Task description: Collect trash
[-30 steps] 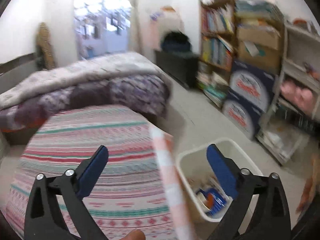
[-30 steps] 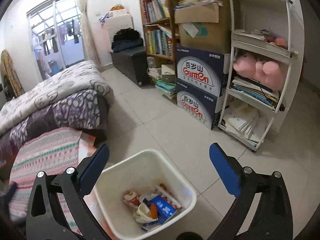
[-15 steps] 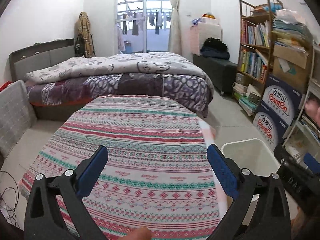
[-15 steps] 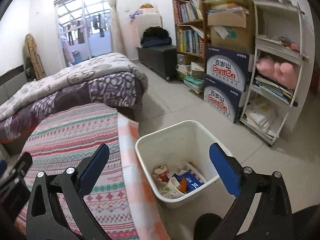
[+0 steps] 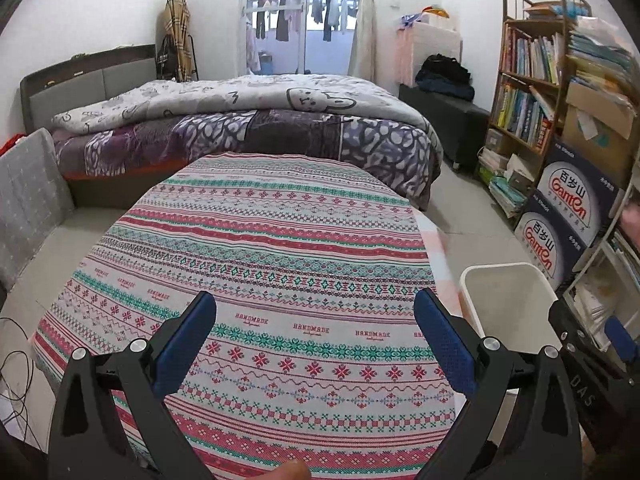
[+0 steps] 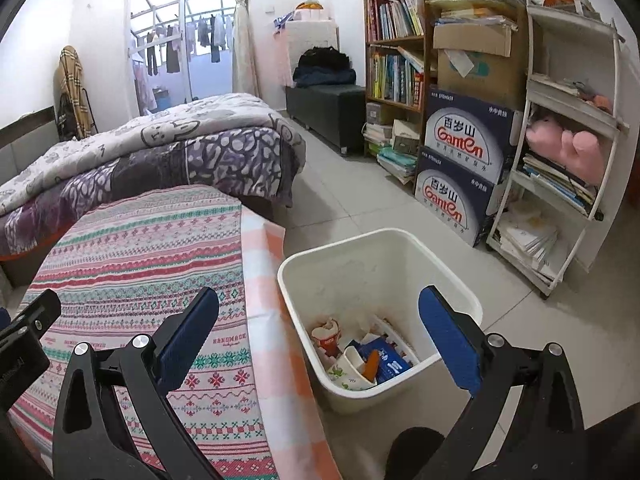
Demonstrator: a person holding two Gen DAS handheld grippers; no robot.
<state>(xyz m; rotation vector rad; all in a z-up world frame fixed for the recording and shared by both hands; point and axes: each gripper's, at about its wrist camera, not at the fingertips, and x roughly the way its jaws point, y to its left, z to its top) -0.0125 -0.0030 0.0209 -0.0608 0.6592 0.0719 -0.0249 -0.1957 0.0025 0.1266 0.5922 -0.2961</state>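
Standing upright beside the table point(image 6: 140, 248), bin point(image 6: 400, 240) holds trash point(image 6: 360, 356).

You have one white trash bin point(image 6: 380, 276) on the floor; beside it stands one table under a striped tablecloth point(image 5: 272, 264). Behind the bin are two stacked Ganten boxes point(image 6: 466, 164), one wooden bookshelf point(image 6: 394, 60) and one bed point(image 5: 244, 128).
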